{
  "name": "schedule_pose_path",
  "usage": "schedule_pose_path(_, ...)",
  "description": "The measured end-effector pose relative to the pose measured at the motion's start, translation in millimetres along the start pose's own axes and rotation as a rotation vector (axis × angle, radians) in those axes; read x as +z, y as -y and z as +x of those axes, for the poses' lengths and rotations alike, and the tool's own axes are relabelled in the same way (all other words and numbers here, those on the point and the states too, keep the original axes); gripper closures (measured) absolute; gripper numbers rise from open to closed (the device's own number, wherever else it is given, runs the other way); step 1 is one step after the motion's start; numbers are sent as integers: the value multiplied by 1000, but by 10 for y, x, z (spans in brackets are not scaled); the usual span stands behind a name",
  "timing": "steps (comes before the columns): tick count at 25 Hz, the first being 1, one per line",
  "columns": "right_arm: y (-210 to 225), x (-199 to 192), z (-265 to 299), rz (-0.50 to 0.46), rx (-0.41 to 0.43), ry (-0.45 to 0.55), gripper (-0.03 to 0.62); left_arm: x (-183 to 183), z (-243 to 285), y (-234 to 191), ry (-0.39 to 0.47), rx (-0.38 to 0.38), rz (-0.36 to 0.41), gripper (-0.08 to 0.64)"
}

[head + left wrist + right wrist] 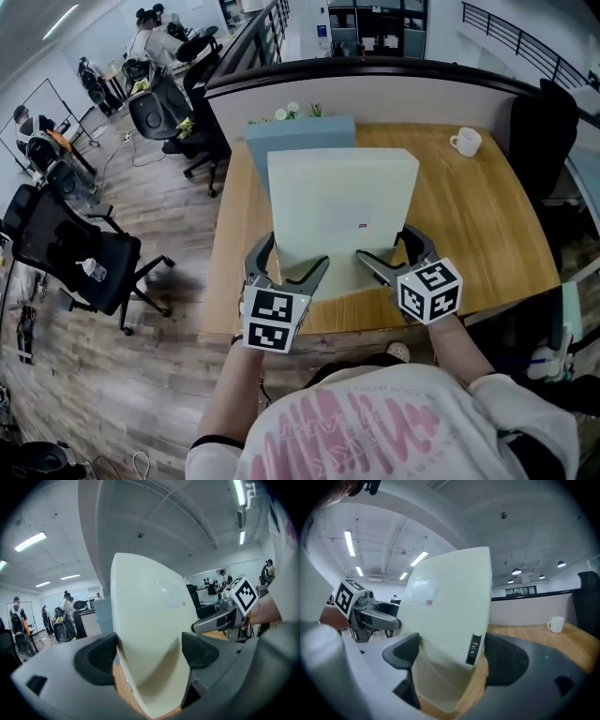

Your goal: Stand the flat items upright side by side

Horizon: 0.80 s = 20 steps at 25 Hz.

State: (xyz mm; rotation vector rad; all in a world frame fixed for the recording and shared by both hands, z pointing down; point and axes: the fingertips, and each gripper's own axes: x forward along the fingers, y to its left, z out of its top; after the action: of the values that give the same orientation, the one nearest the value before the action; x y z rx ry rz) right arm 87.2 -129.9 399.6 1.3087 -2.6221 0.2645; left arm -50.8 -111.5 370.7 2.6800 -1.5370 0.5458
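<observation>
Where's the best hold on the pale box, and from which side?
Its near edge, toward both corners, from the person's side, as the left gripper and right gripper hold it: the pale box is broad but thin, so jaws span its thickness.

I see a light wooden table butted against a grey partition; a white mug sits near its far right corner; a blue-grey flat box stands at the far edge, well apart from the mug.

Person wore a white short-sleeved T-shirt with big pink lettering. The grey plastic left gripper and grey plastic right gripper both had black jaw pads, plus black-and-white square-marker cubes.
</observation>
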Motion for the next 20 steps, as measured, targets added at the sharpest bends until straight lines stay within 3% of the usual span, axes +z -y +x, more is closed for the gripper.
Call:
schedule_pose_path(9, -200, -82, 366, -38, -38, -63, 163, -286, 43, -390, 18, 6, -94, 135)
schedule_pose_path(20, -2, -126, 712, -75, -119, -100, 165, -426, 521, -645, 52, -15, -174, 123)
